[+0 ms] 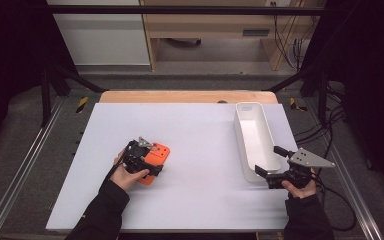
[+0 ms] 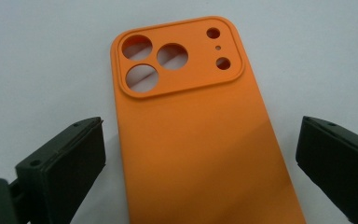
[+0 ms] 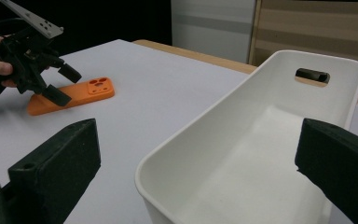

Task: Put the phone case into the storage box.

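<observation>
Orange phone case is lying camera-cutout side up on the white table, left of centre, well apart from the white bin. I am holding the left gripper spread, jaws straddling its long edges without touching. It looks light, soft and bendy, likely grippy silicone, so I am planning to pinch across the long edges near the middle. The right gripper is also hanging spread at the bin's near end. No branding or writing is showing.
</observation>
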Action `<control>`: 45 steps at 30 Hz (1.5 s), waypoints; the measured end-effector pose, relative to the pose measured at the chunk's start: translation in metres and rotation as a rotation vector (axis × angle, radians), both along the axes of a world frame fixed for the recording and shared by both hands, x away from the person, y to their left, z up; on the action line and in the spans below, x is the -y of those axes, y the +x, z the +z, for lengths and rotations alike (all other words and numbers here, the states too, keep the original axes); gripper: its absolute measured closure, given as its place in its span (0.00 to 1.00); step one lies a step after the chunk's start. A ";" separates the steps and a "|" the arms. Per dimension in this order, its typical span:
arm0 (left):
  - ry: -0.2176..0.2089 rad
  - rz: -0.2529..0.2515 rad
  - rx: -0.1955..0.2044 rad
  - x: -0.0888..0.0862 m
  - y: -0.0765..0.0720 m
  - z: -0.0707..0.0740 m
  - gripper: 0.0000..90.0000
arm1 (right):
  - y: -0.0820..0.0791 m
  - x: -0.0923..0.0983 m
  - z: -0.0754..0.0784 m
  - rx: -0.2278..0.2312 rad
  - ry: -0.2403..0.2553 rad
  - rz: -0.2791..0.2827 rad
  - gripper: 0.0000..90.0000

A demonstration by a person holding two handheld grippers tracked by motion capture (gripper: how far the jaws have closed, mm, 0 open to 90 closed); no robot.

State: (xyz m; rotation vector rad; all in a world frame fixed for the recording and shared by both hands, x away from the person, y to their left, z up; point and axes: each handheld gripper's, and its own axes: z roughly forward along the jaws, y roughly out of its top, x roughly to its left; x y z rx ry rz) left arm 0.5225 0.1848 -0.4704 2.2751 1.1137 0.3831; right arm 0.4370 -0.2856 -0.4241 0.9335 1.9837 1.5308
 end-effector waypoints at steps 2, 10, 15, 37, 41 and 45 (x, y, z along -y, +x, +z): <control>0.005 -0.002 -0.006 0.000 0.000 -0.002 0.03 | 0.000 0.000 0.000 0.000 0.000 -0.001 0.00; 0.022 -0.002 -0.008 0.002 -0.001 -0.004 0.08 | 0.000 0.000 0.000 0.000 0.000 -0.001 0.00; 0.018 0.012 -0.003 0.002 -0.001 -0.004 0.10 | 0.000 0.000 0.000 0.000 0.000 -0.001 0.00; 0.027 0.049 -0.018 0.004 -0.002 -0.002 0.13 | 0.000 0.000 0.000 0.001 0.001 0.000 0.00; 0.029 0.047 -0.016 0.004 -0.002 -0.002 0.13 | 0.000 0.000 0.000 0.001 0.002 0.001 0.00; 0.036 0.043 -0.015 0.004 -0.003 -0.001 0.14 | 0.000 0.001 0.000 0.002 0.004 0.002 0.00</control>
